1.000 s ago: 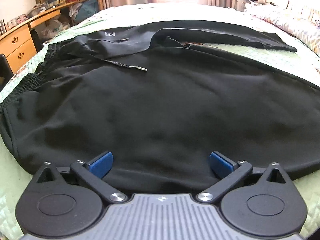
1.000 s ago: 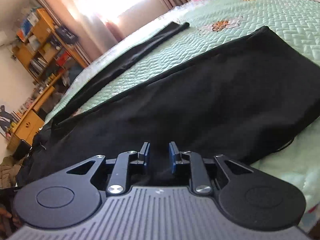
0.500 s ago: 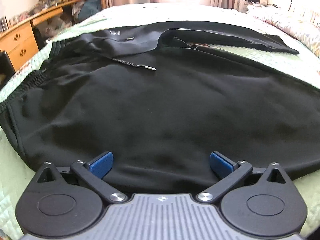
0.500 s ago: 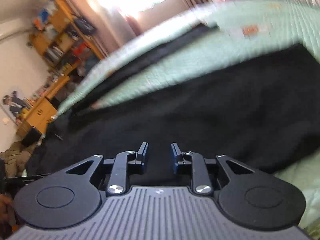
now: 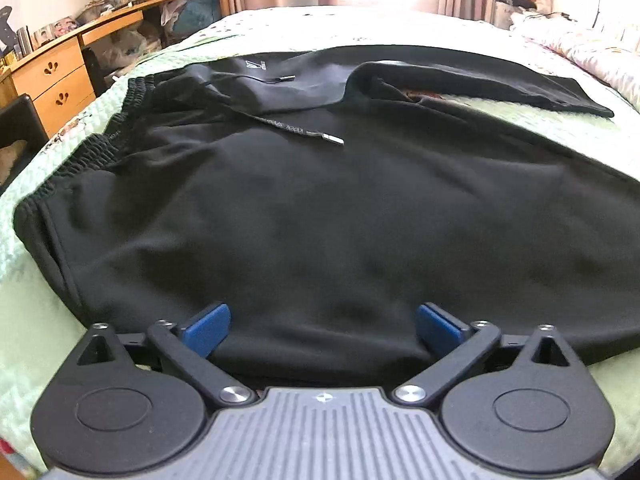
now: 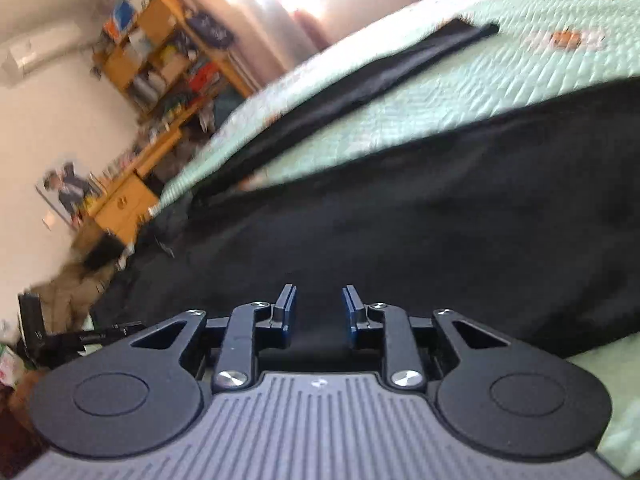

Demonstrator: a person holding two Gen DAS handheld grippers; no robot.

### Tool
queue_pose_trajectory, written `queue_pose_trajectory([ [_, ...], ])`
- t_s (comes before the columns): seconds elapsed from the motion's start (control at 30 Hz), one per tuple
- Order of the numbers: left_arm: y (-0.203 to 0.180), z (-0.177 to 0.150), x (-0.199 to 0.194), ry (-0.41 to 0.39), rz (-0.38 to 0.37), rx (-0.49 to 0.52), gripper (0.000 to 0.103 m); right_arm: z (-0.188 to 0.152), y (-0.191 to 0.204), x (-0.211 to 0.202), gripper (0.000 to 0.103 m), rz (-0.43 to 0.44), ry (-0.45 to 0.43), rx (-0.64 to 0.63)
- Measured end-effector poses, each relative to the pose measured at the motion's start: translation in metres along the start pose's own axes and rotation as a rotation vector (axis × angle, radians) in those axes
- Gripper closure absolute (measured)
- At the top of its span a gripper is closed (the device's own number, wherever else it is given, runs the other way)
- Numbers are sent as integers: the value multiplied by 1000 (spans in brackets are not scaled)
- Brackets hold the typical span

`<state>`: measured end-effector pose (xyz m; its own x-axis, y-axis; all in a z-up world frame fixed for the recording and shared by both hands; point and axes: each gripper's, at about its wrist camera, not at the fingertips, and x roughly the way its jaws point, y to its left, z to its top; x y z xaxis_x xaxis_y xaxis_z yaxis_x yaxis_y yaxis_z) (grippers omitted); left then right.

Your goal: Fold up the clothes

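Black sweatpants lie spread on a green quilted bed, with the elastic waistband at the left and a drawstring across the upper part. One leg stretches along the far side. My left gripper is wide open, low over the pants' near edge, with nothing between its fingers. In the right wrist view, the right gripper hovers over the near edge of the pants, its jaws a narrow gap apart. The far leg shows as a dark strip.
A wooden desk with drawers and cluttered shelves stand past the bed's left side. Floral pillows lie at the far right. Bare quilt shows between the two legs. Curtains glow at the back.
The right gripper has swung leftward, so its view now takes in more of the wall and shelves, and its jaws stand slightly wider. The left gripper has risen and backed off a little.
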<state>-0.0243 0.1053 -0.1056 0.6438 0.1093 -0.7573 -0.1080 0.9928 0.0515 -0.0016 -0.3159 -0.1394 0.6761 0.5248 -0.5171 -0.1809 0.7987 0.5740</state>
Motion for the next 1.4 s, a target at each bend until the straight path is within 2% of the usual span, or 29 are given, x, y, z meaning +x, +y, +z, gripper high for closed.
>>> queue_pose_trajectory([
  [0.07,-1,-3,2,-9,4,-1,0,-8,-4,9,80,-12,22,-12],
  [0.17,1,-2,1,-3,-7,-8,0,-15,-11,2,87,-8,9,-14],
  [0.27,3,-1,0,0,-21,-3,0,-14,-13,-4,88,-15,16,-21],
  [0.33,6,2,-4,2,-24,-16,1,-11,-9,-8,87,-4,8,-10],
  [0.4,10,5,-10,-7,-29,-33,6,-7,-5,-12,83,7,0,1],
  [0.5,17,11,-21,-38,-43,-67,6,-2,6,-17,78,44,-14,-3],
  [0.57,19,9,-15,-19,-37,-65,6,-1,16,-17,77,89,-12,-20],
  [0.63,19,6,-4,16,-31,-68,5,-3,18,-7,77,78,12,-26],
  [0.7,17,0,0,-6,-24,-50,1,-4,15,-3,76,63,25,-18],
  [0.77,16,1,-1,-2,-20,-43,1,-4,10,-4,88,46,28,2],
  [0.83,17,4,-3,8,-28,-49,1,-4,4,-6,91,29,31,22],
  [0.9,23,10,-9,9,-51,-82,5,-4,-1,-7,88,11,33,42],
  [0.97,30,15,-16,-4,-80,-132,5,-3,-6,-9,79,-4,36,61],
  [1.13,48,34,-26,-39,-118,-228,5,17,18,-4,76,84,14,55],
  [1.23,54,50,-24,-58,-97,-209,5,28,44,8,74,143,25,17],
  [1.3,58,61,-22,-66,-77,-189,5,35,64,27,69,176,48,-4],
  [1.37,64,74,-17,-68,-50,-169,5,42,83,47,57,208,72,-26],
  [1.4,70,82,-14,-64,-32,-170,5,44,94,61,55,217,92,-44],
])
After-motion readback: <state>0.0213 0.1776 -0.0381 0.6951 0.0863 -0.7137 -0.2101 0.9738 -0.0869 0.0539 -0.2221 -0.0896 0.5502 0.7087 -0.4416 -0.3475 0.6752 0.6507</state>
